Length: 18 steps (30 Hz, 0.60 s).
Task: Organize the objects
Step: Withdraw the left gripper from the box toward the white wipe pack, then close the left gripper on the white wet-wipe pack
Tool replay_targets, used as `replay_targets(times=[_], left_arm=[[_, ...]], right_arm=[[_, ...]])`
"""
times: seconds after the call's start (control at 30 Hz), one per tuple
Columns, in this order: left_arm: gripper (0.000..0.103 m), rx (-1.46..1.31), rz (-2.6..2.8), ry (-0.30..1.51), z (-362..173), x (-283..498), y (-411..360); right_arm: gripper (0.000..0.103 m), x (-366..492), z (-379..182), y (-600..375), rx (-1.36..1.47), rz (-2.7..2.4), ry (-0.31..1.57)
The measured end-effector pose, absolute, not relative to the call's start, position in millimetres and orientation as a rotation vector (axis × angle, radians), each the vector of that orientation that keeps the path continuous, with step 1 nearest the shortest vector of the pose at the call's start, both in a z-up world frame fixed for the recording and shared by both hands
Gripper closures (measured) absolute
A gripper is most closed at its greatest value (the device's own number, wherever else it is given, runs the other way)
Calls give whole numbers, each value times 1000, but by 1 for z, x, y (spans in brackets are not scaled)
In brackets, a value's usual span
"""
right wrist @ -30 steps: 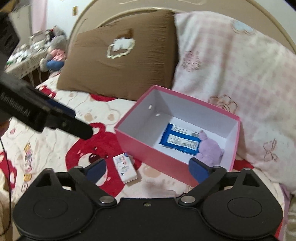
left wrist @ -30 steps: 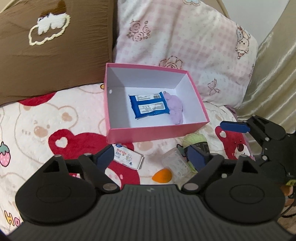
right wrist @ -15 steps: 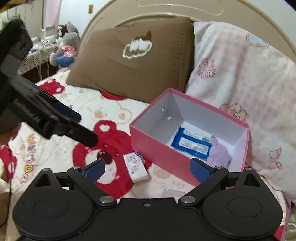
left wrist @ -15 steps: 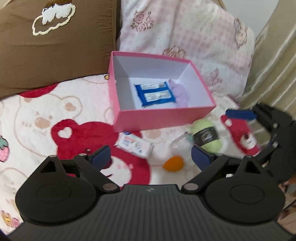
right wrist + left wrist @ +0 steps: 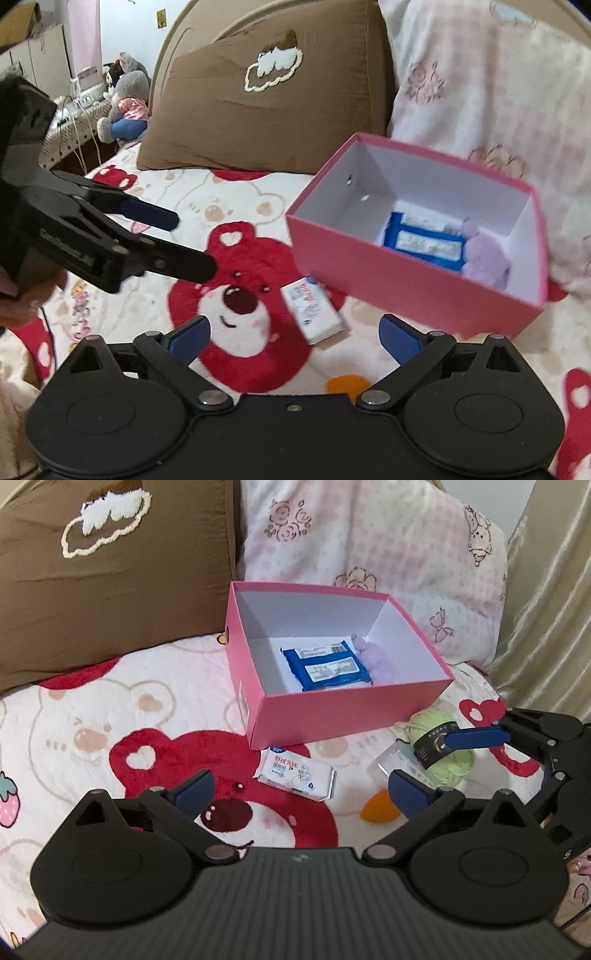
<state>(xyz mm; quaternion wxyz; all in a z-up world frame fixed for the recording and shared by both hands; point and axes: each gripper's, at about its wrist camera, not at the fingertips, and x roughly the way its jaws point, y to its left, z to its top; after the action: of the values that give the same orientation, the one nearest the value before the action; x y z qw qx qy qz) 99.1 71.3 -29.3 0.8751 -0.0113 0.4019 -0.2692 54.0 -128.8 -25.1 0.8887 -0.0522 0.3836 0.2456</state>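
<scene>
Pink box (image 5: 406,280) on bear blanket (image 5: 243,266)

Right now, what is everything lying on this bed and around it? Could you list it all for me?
box: one, pink outside and white inside, open, on the bedspread before the pillows
blue packet: one, inside the box
soft toy: one, lilac, inside the box beside the blue packet
white packet: one, on the bedspread before the box
yarn ball: one, pale green with a dark band, right of the box
clear container: one, beside the yarn ball
orange piece: one, small, before the clear container
pillows: two, brown and pink-patterned
plush toys: several, far left, beside the bed
left gripper: jaws opening, nothing between
right gripper: open, empty
</scene>
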Motion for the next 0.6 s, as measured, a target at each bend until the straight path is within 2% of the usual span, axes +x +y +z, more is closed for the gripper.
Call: replay_targets(times=[0.2, 0.6], left_arm=[[2, -24, -565, 819, -50, 106, 63], [3, -59, -564, 855, -90, 124, 61]], right_arm=[[4, 64, -46, -123, -35, 517, 821], [4, 69, -85, -101, -81, 544, 796]])
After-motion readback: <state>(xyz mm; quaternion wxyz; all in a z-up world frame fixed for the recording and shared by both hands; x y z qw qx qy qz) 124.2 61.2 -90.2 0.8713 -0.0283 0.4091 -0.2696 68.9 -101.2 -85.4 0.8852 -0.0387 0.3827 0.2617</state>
